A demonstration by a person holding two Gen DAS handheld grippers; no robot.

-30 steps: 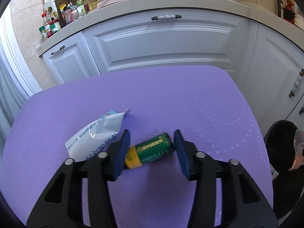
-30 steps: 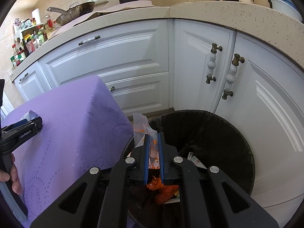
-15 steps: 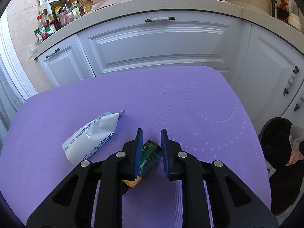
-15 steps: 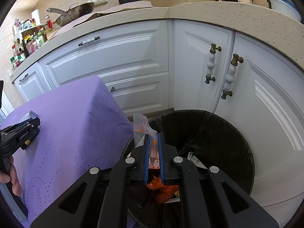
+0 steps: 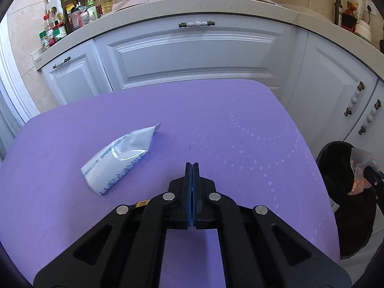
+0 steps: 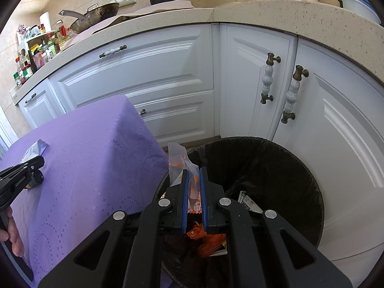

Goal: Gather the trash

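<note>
Purple cloth [image 5: 216,120] is spread over a table, seen from the left wrist camera. The left gripper [image 5: 192,168] is held low over the near part of the cloth, its blue pads pressed flat together with nothing between them. A yellow sliver of a can [image 5: 142,202] is seen just under the gripper's left linkage, outside the jaws. A white and blue packet [image 5: 120,158] lies flat on the cloth to the left of the gripper, a little farther off. White cabinets [image 5: 192,55] run along the far side under a stone counter. At the right edge, a black-lined bin [image 5: 336,158] stands on the floor beside the table.

From the right wrist camera, the right gripper [image 6: 192,175] is held over the near left rim of the bin [image 6: 300,168]. A clear wrapper [image 6: 178,165] with orange print is pinched between its blue pads and sticks up past the fingertips. Orange rubbish [image 6: 204,237] and a printed packet [image 6: 249,202] lie inside the bin. At the far left, the left gripper is seen resting on the cloth, with the dark green can [image 6: 36,180] lying right under its tip and the white and blue packet just beyond. A hand [image 6: 10,235] is seen on its grip.
</note>
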